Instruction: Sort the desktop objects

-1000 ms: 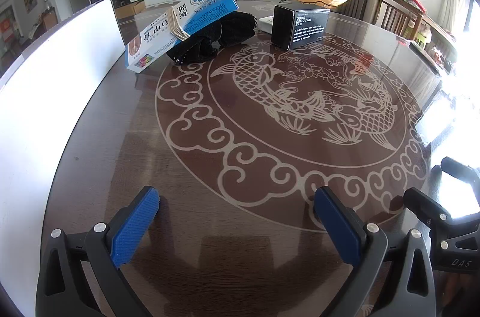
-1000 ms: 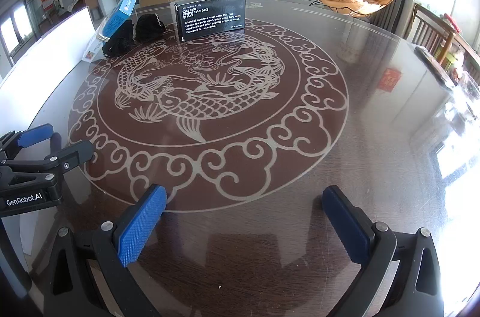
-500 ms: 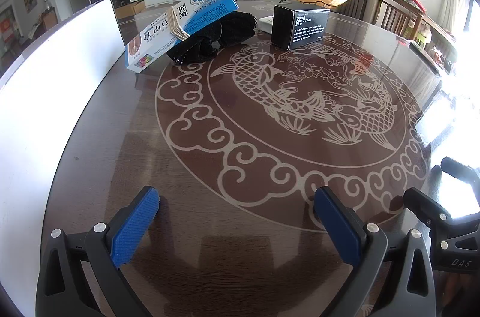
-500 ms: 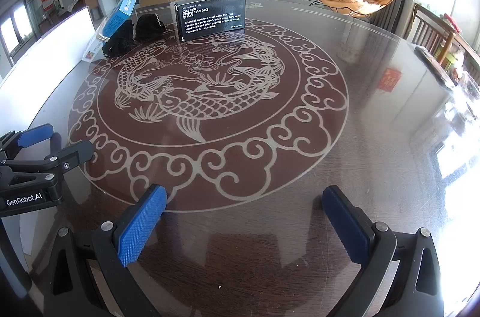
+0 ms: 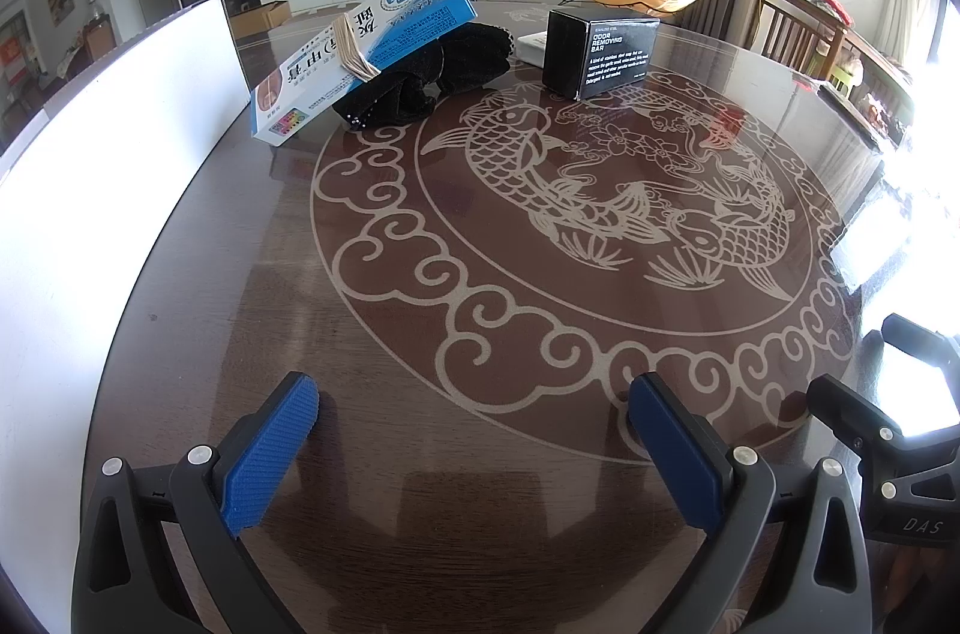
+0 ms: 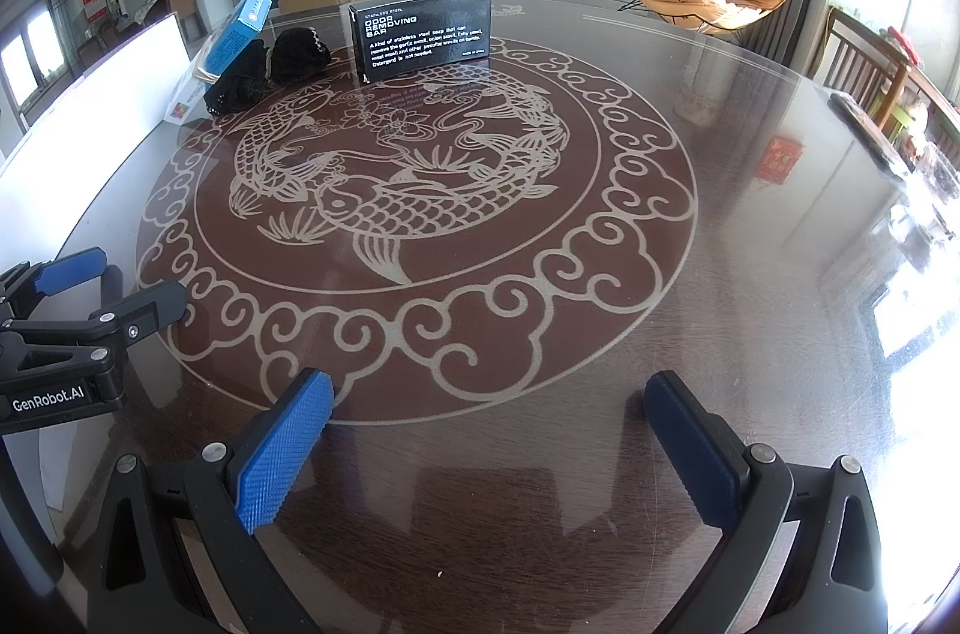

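On the far side of the round brown table (image 5: 480, 334) a long blue-and-white box (image 5: 360, 52) leans tilted on a crumpled black cloth item (image 5: 426, 73). To their right stands a black box (image 5: 600, 49) with white print. All three also show in the right wrist view: the blue box (image 6: 234, 31), the black cloth (image 6: 270, 64), the black box (image 6: 423, 34). My left gripper (image 5: 474, 412) is open and empty near the table's front edge. My right gripper (image 6: 489, 412) is open and empty, just right of the left one.
A large white board (image 5: 108, 190) stands along the table's left edge. A small white object (image 5: 531, 46) lies behind the black box. Wooden chairs (image 5: 804, 28) stand at the table's right. The left gripper's body shows in the right wrist view (image 6: 66, 334).
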